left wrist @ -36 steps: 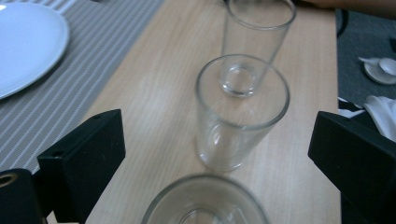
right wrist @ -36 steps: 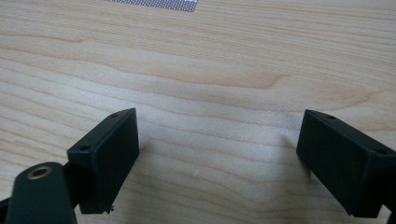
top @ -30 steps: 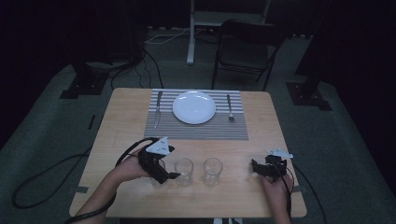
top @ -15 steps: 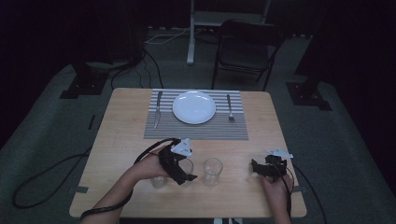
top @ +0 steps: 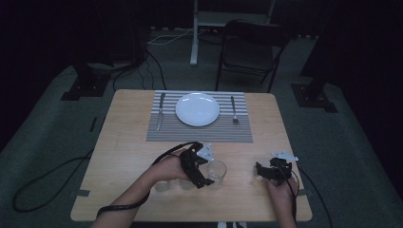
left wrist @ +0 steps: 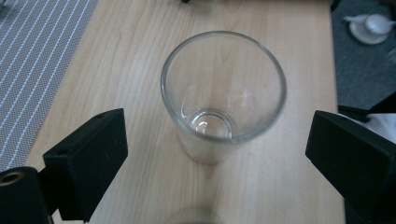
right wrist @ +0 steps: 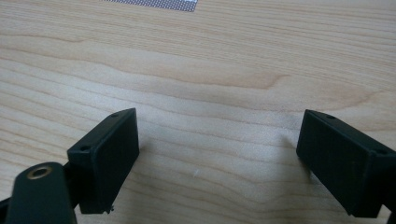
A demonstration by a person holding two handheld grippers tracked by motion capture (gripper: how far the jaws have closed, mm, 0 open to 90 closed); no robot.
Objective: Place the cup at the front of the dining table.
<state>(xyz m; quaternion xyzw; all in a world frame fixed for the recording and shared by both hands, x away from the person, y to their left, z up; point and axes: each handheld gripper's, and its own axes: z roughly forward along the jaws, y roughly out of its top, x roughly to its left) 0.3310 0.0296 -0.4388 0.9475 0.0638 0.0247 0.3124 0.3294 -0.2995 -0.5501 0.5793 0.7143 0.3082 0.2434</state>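
A clear empty glass (left wrist: pixel 224 93) stands upright on the wooden table (top: pixel 128 142), near its front edge. My left gripper (left wrist: pixel 218 144) is open around it, and wood shows between each black pad and the glass wall. Its jaws have just been closing a little, with the glass between them untouched. From above, the left gripper (top: pixel 208 174) reaches this glass (top: pixel 217 172) from the left. Two more glasses (top: pixel 162 185) stand partly hidden under that hand. My right gripper (right wrist: pixel 219 140) is open over bare wood, and from above the right gripper (top: pixel 260 172) rests at the front right.
At the back of the table a striped placemat (top: pixel 199 133) carries a white plate (top: pixel 197 109), a knife (top: pixel 160 112) on its left and a fork (top: pixel 234 110) on its right. A dark chair (top: pixel 247 52) stands beyond the table. A cable (top: pixel 52 175) trails off the left edge.
My left hand has moved right along the table's front, from beside the left glasses to the right-hand glass. The right hand has not moved.
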